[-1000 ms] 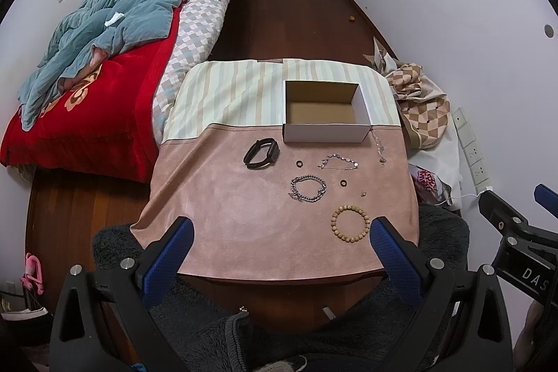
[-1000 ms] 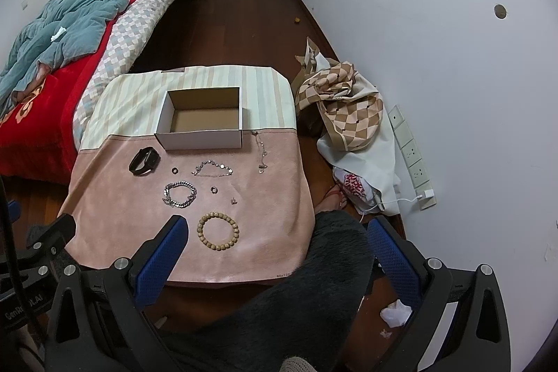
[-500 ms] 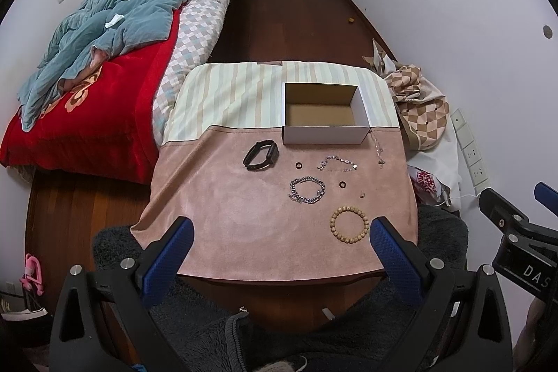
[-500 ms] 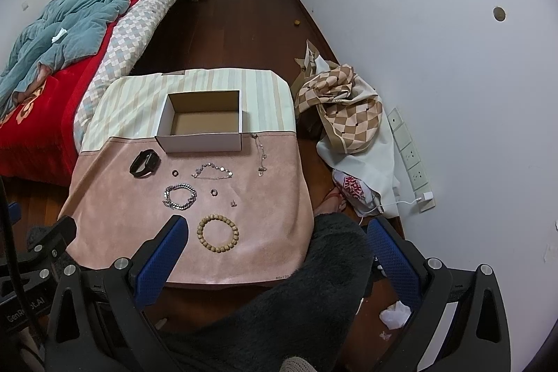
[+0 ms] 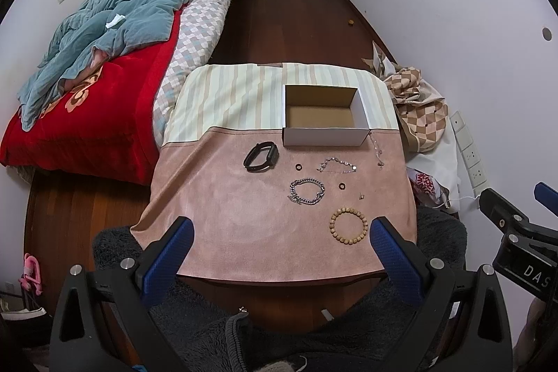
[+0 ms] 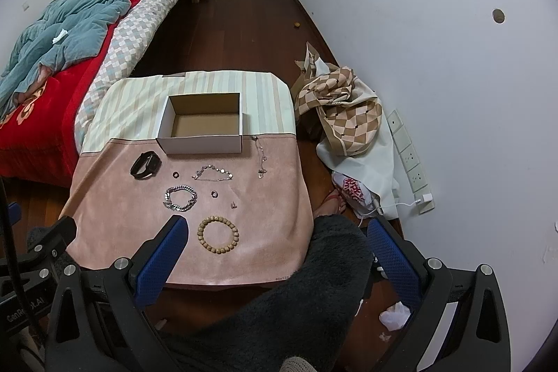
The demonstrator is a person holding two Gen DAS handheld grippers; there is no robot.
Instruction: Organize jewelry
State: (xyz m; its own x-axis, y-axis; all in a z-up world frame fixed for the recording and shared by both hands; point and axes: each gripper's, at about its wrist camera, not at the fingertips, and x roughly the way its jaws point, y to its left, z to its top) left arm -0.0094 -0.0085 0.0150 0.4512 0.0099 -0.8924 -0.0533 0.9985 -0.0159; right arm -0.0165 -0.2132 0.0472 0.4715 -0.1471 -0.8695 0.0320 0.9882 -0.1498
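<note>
An open, empty white cardboard box (image 5: 326,115) (image 6: 202,124) stands on a small table with a pink and striped cloth (image 5: 226,208) (image 6: 115,204). In front of it lie a black band (image 5: 261,156) (image 6: 145,165), a silver chain bracelet (image 5: 307,191) (image 6: 180,197), a thin silver bracelet (image 5: 336,165) (image 6: 213,173), a thin chain (image 5: 376,149) (image 6: 259,157), a wooden bead bracelet (image 5: 348,229) (image 6: 218,234), two small rings (image 5: 342,186) and a tiny earring (image 5: 362,196). My left gripper (image 5: 279,243) is open and empty above the table's near edge. My right gripper (image 6: 279,243) is open and empty, near the table's right front corner.
A bed with a red cover and blue quilt (image 5: 104,33) stands to the left. A checkered cloth heap (image 6: 345,107) and bags lie on the floor right of the table, by the wall sockets (image 6: 411,159). A dark fuzzy garment (image 6: 314,285) lies below the grippers.
Both views have drifted slightly; the table and jewelry sit a little nearer and higher in the views. Nothing on the table has moved. Both grippers stay open.
</note>
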